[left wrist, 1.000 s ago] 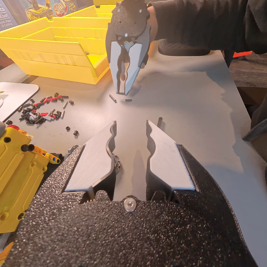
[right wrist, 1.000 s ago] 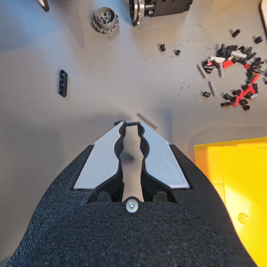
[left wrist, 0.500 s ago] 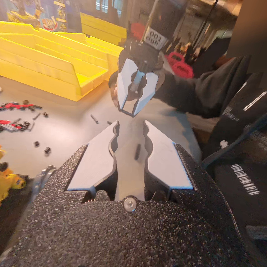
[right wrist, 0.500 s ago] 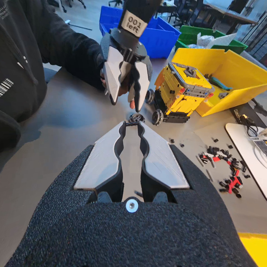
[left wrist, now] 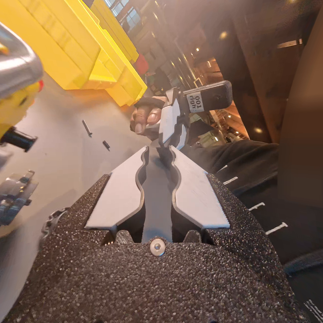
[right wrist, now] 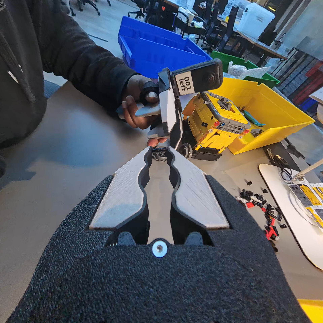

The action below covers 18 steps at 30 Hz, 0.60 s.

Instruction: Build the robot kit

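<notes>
Left wrist view: the left hand-held gripper [left wrist: 159, 150] is released, jaws empty above the counter [left wrist: 66, 157]; yellow bins [left wrist: 73, 52] fill the upper left.

Right wrist view: the right hand-held gripper [right wrist: 158, 149] pinches a small black pin [right wrist: 159, 149] by its ends at frame centre — light, stiff, easily dropped. The yellow bin [right wrist: 272, 111] at right holds a green piece [right wrist: 251, 118].

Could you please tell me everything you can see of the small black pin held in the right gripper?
The small black pin is a short, slender rod of black plastic, apparently with slight collars along it. It lies crosswise, roughly level, pinched end to end between the very fingertips of the right gripper, above the grey table and in front of a grey gear.
</notes>
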Motion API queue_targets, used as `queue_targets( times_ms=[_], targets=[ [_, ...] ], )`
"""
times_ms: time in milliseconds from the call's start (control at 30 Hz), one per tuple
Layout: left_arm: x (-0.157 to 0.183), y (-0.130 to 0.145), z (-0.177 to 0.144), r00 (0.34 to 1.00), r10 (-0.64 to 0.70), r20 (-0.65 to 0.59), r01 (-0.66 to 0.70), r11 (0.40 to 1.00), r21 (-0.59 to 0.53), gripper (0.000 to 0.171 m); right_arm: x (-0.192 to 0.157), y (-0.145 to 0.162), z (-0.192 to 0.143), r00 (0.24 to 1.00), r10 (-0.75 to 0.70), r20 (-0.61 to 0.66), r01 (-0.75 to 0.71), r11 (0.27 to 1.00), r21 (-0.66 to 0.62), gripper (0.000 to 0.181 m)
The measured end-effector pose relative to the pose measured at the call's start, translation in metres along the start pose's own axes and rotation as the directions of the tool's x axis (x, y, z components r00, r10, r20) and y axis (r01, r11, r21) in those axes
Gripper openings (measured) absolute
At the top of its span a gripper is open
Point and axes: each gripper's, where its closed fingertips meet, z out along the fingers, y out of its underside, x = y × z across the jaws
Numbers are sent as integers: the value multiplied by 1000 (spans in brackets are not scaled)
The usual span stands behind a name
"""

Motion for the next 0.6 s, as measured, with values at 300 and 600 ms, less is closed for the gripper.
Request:
queue_targets(
  times_ms=[300, 600],
  targets=[
    [9, 14, 8, 999, -16, -51, 14, 999, -46, 6, -10, -3, 5, 999, -50, 16, 50, 999, -10, 16],
    [12, 12, 8, 997, -29, -75, 27, 999, -25, 2, -9, -7, 4, 997, -74, -6, 74, 997, 3, 16]
  ],
)
